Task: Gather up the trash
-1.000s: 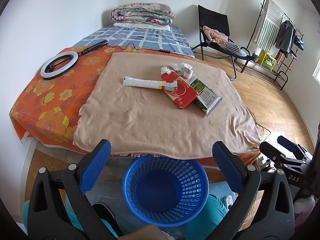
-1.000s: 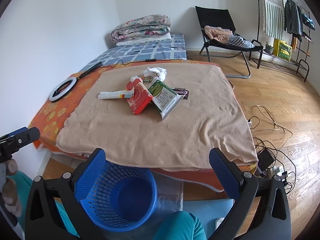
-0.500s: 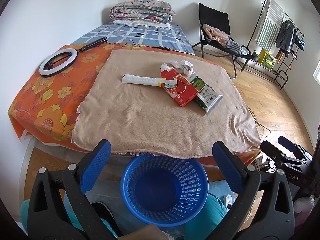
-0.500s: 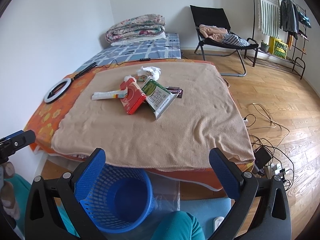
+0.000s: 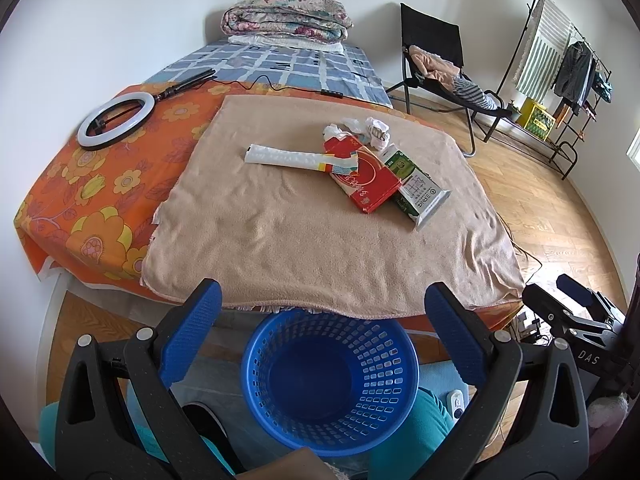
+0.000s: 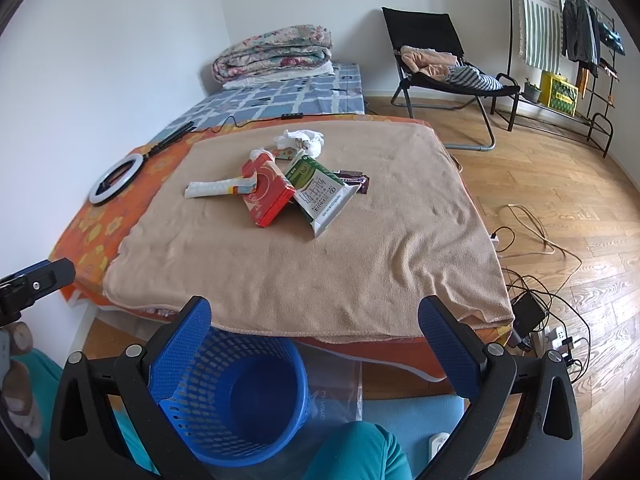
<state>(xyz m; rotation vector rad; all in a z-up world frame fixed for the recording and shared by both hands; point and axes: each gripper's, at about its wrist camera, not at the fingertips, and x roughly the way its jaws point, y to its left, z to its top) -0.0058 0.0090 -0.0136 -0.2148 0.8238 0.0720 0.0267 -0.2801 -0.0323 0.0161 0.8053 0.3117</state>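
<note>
Left tongs [image 5: 320, 332]: jaws spread wide, empty, held low at the near edge of the bed, directly over the blue basket [image 5: 330, 384].

Right tongs [image 6: 314, 340]: jaws spread wide, empty, same near edge, with the basket below and to their left.

Basket: on the floor against the bed's near side; nothing seen inside.

Trash pile: on the tan blanket [image 5: 304, 248], well ahead of both tongs, past mid-blanket.
- Red box [image 5: 366, 182]: nearest item, long axis running diagonally away to the left.
- Green-and-white packet [image 6: 320, 196]: touching the box's right side, its near end pointing toward the right tongs.
- White rolled wrapper [image 5: 286, 157]: long axis crosswise, left of the box.
- Crumpled tissues [image 5: 372, 130]: farthest.

Judgement: the packet lies nearer the right tongs; the wrapper nearer the left.
</note>
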